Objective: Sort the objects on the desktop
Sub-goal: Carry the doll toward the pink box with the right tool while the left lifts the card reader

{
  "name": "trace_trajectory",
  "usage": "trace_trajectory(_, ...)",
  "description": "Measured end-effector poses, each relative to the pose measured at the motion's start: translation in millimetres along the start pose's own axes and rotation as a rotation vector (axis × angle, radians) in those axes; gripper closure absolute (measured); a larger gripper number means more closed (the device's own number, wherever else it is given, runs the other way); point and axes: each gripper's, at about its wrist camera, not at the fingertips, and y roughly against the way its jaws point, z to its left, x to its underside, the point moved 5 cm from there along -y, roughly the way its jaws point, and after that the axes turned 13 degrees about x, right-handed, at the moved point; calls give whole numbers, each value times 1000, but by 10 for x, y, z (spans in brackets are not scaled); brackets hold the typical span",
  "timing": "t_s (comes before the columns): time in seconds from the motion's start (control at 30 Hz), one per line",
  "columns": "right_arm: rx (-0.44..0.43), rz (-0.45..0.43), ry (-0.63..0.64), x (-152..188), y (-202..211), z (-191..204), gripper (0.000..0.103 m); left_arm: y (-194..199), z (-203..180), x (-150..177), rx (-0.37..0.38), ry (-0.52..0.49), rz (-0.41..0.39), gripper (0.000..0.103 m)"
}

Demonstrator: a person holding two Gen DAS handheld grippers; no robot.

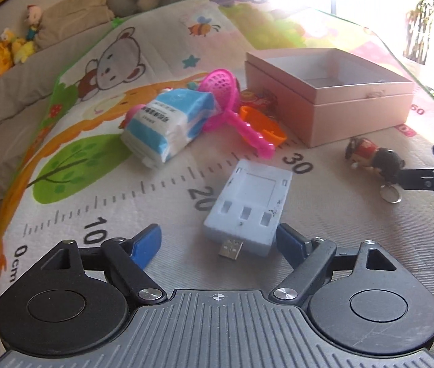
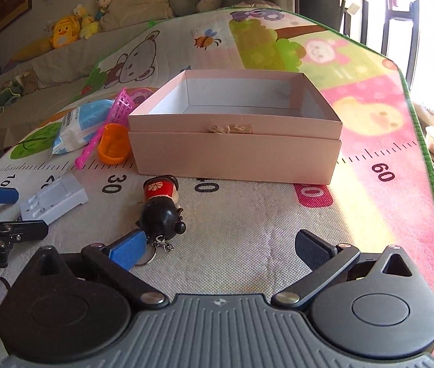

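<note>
An open pink box (image 1: 339,92) (image 2: 235,141) stands on the play mat, empty inside. A light blue USB charger (image 1: 249,207) (image 2: 54,201) lies just ahead of my left gripper (image 1: 220,240), which is open with the charger's near end between its fingers. A doll keychain (image 2: 161,205) (image 1: 376,159) lies beside the left finger of my right gripper (image 2: 220,248), which is open and empty. A tissue pack (image 1: 170,122) (image 2: 78,125), a pink toy net (image 1: 226,104) (image 2: 109,122) and an orange scoop (image 1: 263,125) (image 2: 114,144) lie left of the box.
The mat (image 2: 247,230) carries a printed ruler. Its green edge (image 2: 431,184) runs along the right. A sofa with pillows and plush toys (image 2: 69,30) stands behind. Each gripper shows at the edge of the other's view.
</note>
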Motion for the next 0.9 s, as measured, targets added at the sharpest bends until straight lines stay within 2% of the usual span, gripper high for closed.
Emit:
trace_trajectory(0.13,0,-6,-8,3,7,-15,0,86,271,-68,-197,-19,-33,10)
trace_trajectory(0.17,-3,-7,-11,3,7,-18,0,132,333,-84,-224,-6,-43,10)
trace_trajectory(0.2,-7,-5,-15,4,4,-23,0,182,376,-99,-220,15,-55,8)
trace_trajectory(0.23,-9,-3,-17,4,0,-27,0,256,398,-120,-184,48,-73,7)
trace_trajectory(0.33,-21,9,-23,7,-22,-29,0,355,305,-137,-35,111,-95,2)
trace_trajectory(0.43,-18,21,-22,10,-41,-23,0,224,111,-187,17,120,-78,2)
trace_trajectory(0.67,-2,-18,-13,15,22,-16,0,-281,19,-359,-38,189,-25,2)
trace_trajectory(0.73,-6,-18,-9,11,22,-11,0,-376,24,-398,-66,170,-18,2)
trace_trajectory(0.87,-18,-15,31,-13,24,49,0,-444,-4,-420,-72,112,-20,3)
trace_trajectory(0.9,-23,-26,50,-28,43,78,0,-431,-13,-409,-71,99,-23,11)
